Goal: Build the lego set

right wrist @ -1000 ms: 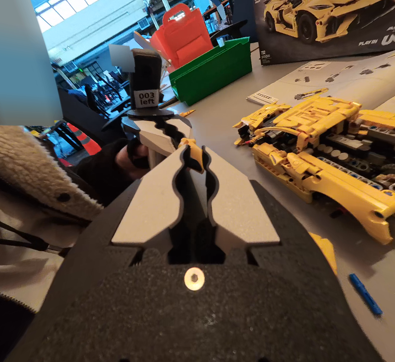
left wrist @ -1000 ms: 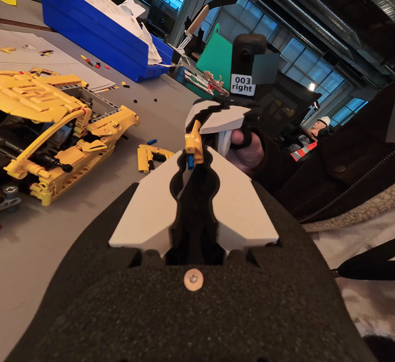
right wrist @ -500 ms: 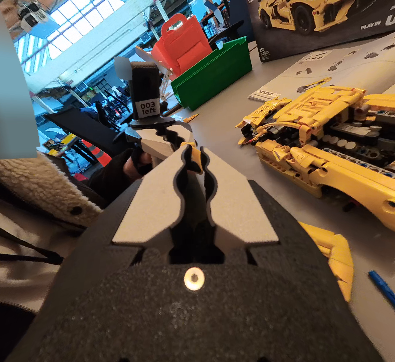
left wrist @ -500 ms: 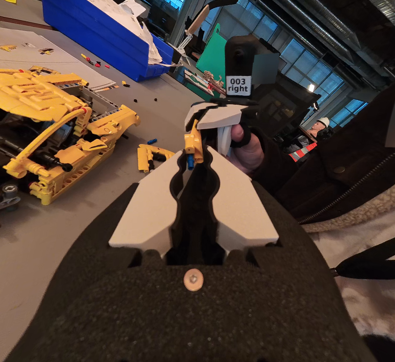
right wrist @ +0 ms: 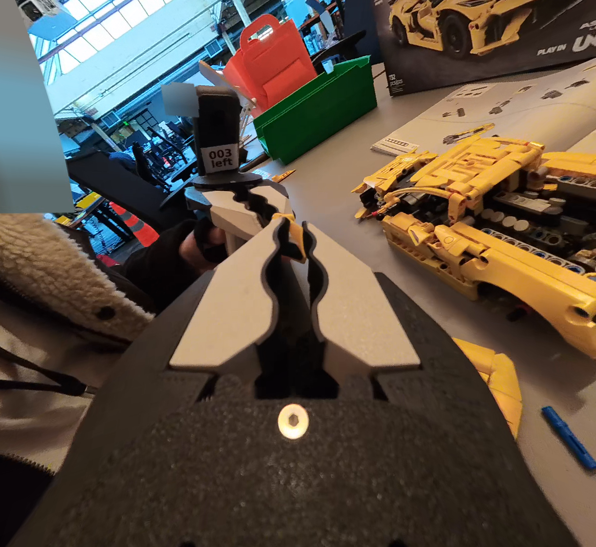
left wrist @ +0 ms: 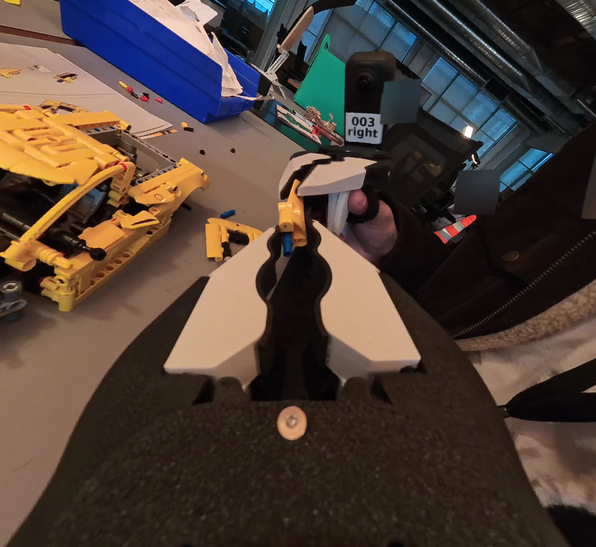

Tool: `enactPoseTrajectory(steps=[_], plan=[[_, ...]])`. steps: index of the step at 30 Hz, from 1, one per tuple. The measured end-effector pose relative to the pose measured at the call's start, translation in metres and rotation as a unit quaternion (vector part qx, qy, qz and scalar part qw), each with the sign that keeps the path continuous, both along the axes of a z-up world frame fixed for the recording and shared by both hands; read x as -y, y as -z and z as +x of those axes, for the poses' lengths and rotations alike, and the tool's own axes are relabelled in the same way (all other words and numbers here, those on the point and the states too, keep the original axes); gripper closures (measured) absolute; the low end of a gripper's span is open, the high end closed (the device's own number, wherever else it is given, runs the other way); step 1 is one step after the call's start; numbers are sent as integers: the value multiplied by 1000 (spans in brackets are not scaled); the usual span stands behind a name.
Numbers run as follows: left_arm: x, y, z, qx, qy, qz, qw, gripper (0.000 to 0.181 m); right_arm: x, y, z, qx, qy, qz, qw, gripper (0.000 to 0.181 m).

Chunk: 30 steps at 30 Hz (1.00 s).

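Note:
A small yellow lego piece point(left wrist: 289, 212) with a blue pin point(left wrist: 287, 242) in it is held in the air between both grippers. My left gripper point(left wrist: 292, 230) is shut on its lower end. My right gripper point(left wrist: 288, 190) faces it and is shut on the upper end. In the right wrist view the piece point(right wrist: 296, 235) sits between the tips of my right gripper point(right wrist: 294, 225), with the left gripper point(right wrist: 280, 206) just behind it. The half-built yellow car point(left wrist: 80, 176) lies on the grey table, also in the right wrist view point(right wrist: 483, 208).
A loose yellow sub-assembly point(left wrist: 225, 237) and a blue pin point(left wrist: 227, 213) lie near the car. A blue bin point(left wrist: 145, 37) with papers stands behind. The right wrist view shows a green bin point(right wrist: 316, 112), a red bag point(right wrist: 271, 63), the set's box point(right wrist: 483, 15) and the instruction booklet point(right wrist: 516, 105). Less than 4 cm separates the two grippers' tips.
Both grippers stay shut on the yellow piece. The right gripper has shifted slightly against the left and tilted, so the car sits a little lower and farther right in its view.

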State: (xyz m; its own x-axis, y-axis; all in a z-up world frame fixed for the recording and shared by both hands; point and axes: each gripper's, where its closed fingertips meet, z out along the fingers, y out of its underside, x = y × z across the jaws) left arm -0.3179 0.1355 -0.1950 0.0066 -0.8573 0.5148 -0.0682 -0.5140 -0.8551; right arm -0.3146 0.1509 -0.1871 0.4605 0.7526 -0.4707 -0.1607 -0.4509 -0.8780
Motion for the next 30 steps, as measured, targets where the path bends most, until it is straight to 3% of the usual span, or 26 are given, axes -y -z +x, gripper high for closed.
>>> enactPoseTrajectory(steps=[7,12,20,23,25,28,30], plan=[[0,1,1,-3,3,-5,1000,166,-2,0,2,-1,13,2,1000,177],[-1,1,0,2,3,-15,1000,167,1,-4,0,-41,-22,-18,999,169],[-1,2,1,-5,1,-11,1000,167,-2,2,2,45,15,36,998,174],[10,0,3,0,28,3,1000,166,-14,8,15,81,77,40,993,181],[3,5,3,-22,-4,16,1000,167,-5,-3,8,28,36,35,998,181],[-5,-3,-3,17,-7,-25,1000,167,-10,-14,22,-4,66,55,996,181],[-2,-3,-2,13,-2,-14,1000,167,-8,-15,24,-26,36,47,998,166]])
